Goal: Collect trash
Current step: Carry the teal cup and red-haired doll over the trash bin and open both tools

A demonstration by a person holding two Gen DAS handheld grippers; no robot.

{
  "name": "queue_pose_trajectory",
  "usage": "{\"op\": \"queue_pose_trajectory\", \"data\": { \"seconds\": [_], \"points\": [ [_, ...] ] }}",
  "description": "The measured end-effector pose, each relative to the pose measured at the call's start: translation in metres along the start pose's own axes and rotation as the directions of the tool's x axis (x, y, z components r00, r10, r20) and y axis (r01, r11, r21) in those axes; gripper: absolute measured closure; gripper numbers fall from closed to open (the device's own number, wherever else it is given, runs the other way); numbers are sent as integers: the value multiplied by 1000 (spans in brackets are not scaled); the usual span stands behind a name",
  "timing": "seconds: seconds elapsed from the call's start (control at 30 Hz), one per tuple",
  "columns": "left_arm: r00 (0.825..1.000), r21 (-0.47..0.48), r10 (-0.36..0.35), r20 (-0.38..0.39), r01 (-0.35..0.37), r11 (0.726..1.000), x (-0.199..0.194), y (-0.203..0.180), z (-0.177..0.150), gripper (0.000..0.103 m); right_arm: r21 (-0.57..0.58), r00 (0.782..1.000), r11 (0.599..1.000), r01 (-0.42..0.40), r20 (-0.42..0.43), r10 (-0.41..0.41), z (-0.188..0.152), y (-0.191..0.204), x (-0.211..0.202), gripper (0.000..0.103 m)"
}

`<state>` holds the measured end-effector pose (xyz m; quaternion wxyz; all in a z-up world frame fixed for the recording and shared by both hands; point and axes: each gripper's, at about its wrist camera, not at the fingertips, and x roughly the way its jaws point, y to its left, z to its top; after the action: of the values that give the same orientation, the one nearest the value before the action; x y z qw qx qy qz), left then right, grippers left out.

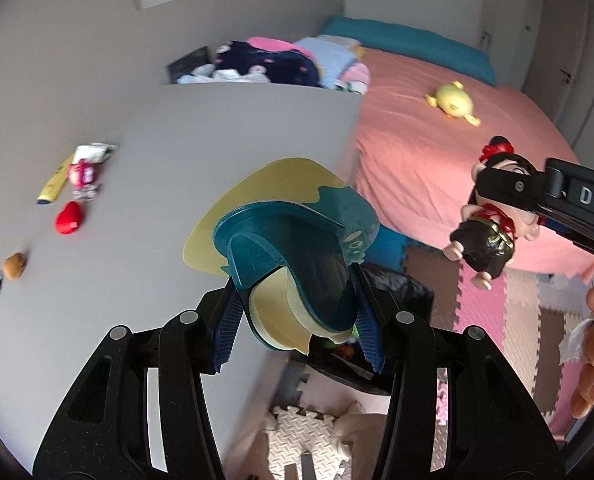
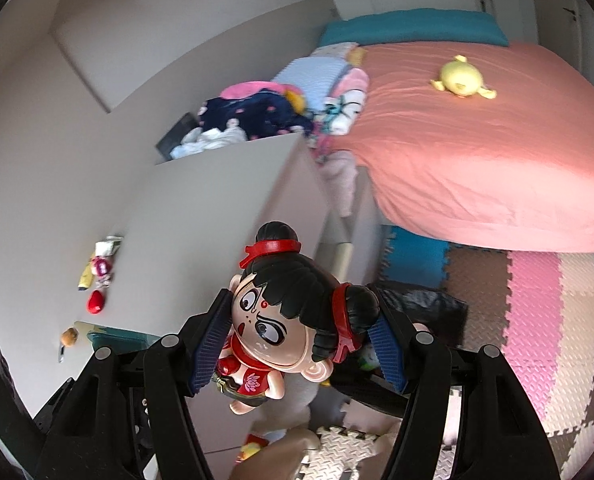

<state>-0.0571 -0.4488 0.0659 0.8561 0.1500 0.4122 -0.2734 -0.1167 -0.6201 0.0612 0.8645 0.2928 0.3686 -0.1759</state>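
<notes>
Between the blue ribbed pads of the left gripper (image 1: 297, 320): a teal and pale yellow plastic toy piece (image 1: 289, 248), jaws clamped on its rounded lower end, wide flat part fanning out ahead, held up in the air over the edge of the grey table (image 1: 217, 128). Between the pads of the right gripper (image 2: 297, 344): a doll (image 2: 293, 320) with black hair buns and red bands, jaws clamped on either side of its head, body in red hanging down and tilted, off the table and over the floor. Same doll in the left wrist view, at the right edge, gripped at the head, legs dangling free in front of the bed (image 1: 437, 152).

On the table, far left and well apart from both grippers: a small cluster of a yellow wrapper (image 1: 55, 184), a white crumpled packet (image 1: 93, 152), a pink figure (image 1: 81, 176), a red heart-shaped piece (image 1: 69, 218) just beside, and a brown lump (image 1: 15, 266) nearer the edge.

Below the grippers, on the foam puzzle mat (image 2: 537, 320): a black bag (image 2: 429, 308), partly hidden behind the fingers. On the pink bedsheet: a yellow plush toy (image 2: 461, 78). Beyond the table's far edge: a heap of clothes (image 1: 265, 60).
</notes>
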Motion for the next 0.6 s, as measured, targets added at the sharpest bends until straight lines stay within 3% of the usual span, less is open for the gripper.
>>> {"op": "queue_pose_trajectory", "data": {
  "seconds": [0.5, 0.53, 0.57, 0.6],
  "points": [
    [992, 133, -46, -117, 62, 989, 48, -66, -13, 53, 34, 995, 995, 99, -32, -98, -3, -59, 22, 36],
    [990, 140, -57, -130, 75, 987, 51, -68, -13, 49, 32, 993, 993, 113, -34, -112, -3, -61, 25, 36],
    [989, 145, -58, -136, 78, 986, 52, -70, -14, 27, 33, 992, 991, 126, -33, -125, -3, -63, 26, 35],
    [990, 151, -47, -136, 68, 986, 52, -73, -14, 8, 44, 991, 990, 136, -22, -136, -3, -66, 27, 22]
  ]
}}
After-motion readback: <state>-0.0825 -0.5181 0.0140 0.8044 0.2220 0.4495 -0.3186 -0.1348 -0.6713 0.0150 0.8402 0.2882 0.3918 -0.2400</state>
